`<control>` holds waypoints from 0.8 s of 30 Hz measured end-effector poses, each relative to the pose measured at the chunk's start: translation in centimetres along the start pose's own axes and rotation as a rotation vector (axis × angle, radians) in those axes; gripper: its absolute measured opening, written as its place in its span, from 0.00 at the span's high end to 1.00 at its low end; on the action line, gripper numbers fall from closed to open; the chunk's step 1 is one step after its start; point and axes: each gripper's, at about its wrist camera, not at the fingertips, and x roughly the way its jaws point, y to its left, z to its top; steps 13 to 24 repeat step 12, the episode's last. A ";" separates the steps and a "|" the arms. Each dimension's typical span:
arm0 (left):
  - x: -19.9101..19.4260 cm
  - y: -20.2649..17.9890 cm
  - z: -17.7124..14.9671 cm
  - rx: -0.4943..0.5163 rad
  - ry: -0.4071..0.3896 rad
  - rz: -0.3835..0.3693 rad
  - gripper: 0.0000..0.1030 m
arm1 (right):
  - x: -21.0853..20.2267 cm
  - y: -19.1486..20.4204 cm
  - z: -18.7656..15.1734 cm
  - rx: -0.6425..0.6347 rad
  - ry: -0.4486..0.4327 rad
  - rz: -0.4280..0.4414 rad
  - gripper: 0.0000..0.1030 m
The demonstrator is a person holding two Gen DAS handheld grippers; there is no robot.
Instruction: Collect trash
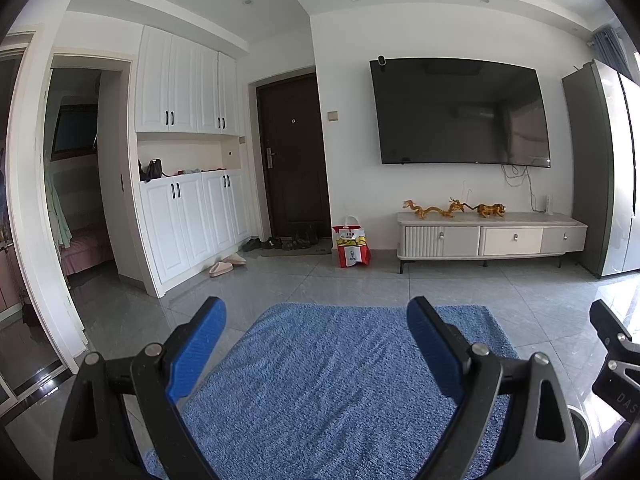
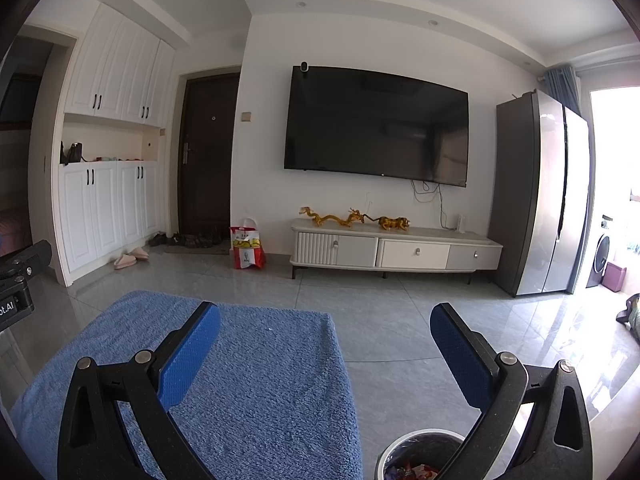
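Observation:
My left gripper [image 1: 316, 316] is open and empty, held above a blue fluffy cloth [image 1: 328, 380] that covers a low surface. My right gripper [image 2: 324, 324] is open and empty, over the cloth's right edge [image 2: 240, 360] and the floor. A round white trash bin [image 2: 420, 456] with a dark liner and colourful wrappers inside stands just below the right gripper; its rim also shows in the left wrist view [image 1: 580, 432]. The right gripper shows at the right edge of the left wrist view [image 1: 612, 336]. No loose trash shows on the cloth.
A red and white KFC bag [image 1: 352, 242] stands on the grey tile floor by the dark entrance door [image 1: 294, 156]. A TV console [image 1: 492, 236] with gold figurines stands under a wall TV [image 1: 460, 112]. A fridge [image 2: 540, 196], white cabinets [image 1: 188, 136], slippers [image 1: 226, 266] and shoes lie around.

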 end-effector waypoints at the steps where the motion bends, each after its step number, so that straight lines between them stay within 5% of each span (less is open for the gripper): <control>1: 0.1 0.0 0.0 -0.001 0.001 0.000 0.10 | 0.0 0.0 0.0 -0.001 0.000 0.000 0.00; 24: 0.3 0.3 -0.2 -0.002 0.007 -0.004 0.10 | 0.1 -0.1 -0.1 -0.001 0.000 -0.002 0.00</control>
